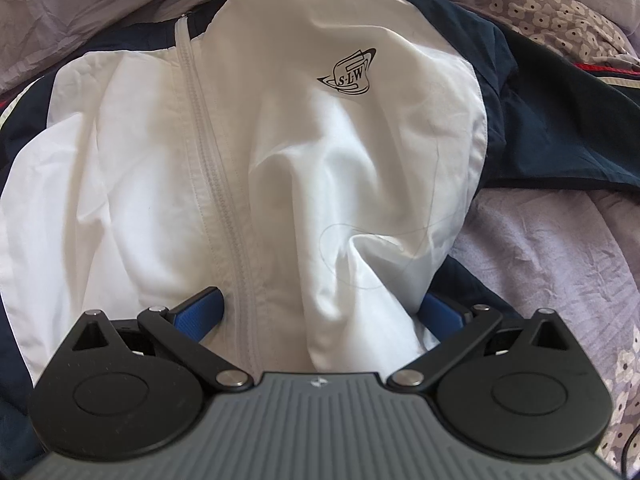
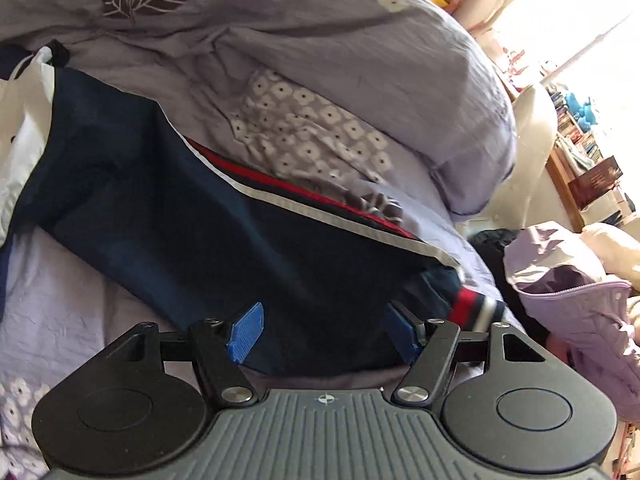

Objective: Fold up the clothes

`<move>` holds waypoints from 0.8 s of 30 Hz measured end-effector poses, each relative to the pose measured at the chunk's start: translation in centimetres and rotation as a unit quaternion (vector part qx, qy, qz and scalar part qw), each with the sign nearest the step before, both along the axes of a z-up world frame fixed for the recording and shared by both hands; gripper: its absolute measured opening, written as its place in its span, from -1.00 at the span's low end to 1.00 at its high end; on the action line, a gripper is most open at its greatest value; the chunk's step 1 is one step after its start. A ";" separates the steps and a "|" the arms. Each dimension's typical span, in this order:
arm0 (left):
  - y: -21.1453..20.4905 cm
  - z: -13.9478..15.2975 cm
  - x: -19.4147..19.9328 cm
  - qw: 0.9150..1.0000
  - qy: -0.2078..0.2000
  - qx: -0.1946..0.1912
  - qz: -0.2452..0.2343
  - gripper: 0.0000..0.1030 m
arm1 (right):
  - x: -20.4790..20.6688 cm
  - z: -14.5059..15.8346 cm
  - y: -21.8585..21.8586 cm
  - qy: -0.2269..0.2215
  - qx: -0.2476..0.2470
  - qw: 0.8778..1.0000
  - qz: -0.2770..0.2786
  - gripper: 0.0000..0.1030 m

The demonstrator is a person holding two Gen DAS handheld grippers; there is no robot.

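Observation:
A white and navy zip jacket (image 1: 248,148) lies front up on a lilac bed sheet (image 1: 560,248), with a black logo (image 1: 349,74) on its chest. My left gripper (image 1: 320,312) is open, its blue pads either side of a raised fold of the white front near the zipper (image 1: 224,208). In the right wrist view the jacket's navy sleeve (image 2: 224,232), with red and white stripes and a striped cuff (image 2: 476,308), stretches across the sheet. My right gripper (image 2: 324,332) is open, its jaws straddling the sleeve near the cuff.
A bunched lilac duvet with flower print (image 2: 320,80) lies behind the jacket. A purple garment (image 2: 576,300) sits at the right beside the bed. Cluttered shelves (image 2: 580,152) and a bright window stand at the far right.

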State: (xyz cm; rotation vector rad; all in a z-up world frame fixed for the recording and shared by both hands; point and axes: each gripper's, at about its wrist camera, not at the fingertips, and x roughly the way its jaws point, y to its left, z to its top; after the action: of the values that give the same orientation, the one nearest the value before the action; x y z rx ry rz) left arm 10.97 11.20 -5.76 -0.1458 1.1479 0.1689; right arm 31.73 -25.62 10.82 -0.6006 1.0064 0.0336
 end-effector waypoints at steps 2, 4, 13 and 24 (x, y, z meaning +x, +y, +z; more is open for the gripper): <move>0.2 0.1 -0.4 1.000 -0.001 0.001 0.000 1.00 | 0.8 -0.6 0.5 0.007 0.010 1.000 -0.003 0.30; 0.4 0.2 -0.8 1.000 -0.001 0.001 -0.001 1.00 | 1.5 -1.4 0.6 0.015 0.015 1.000 -0.010 0.30; 1.6 0.5 -2.2 1.000 -0.002 -0.002 -0.002 1.00 | 3.6 -7.0 -4.6 -0.015 -0.065 0.991 -0.115 0.28; 3.1 1.6 -5.0 1.000 0.000 -0.012 0.005 1.00 | 10.9 -11.4 -10.9 0.097 0.022 0.966 -0.239 0.31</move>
State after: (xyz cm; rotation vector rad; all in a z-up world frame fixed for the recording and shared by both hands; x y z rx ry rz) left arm 5.98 14.28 -4.18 -0.1733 1.1490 0.1630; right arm 42.58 -36.53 -0.54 -0.3050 1.3170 -0.3176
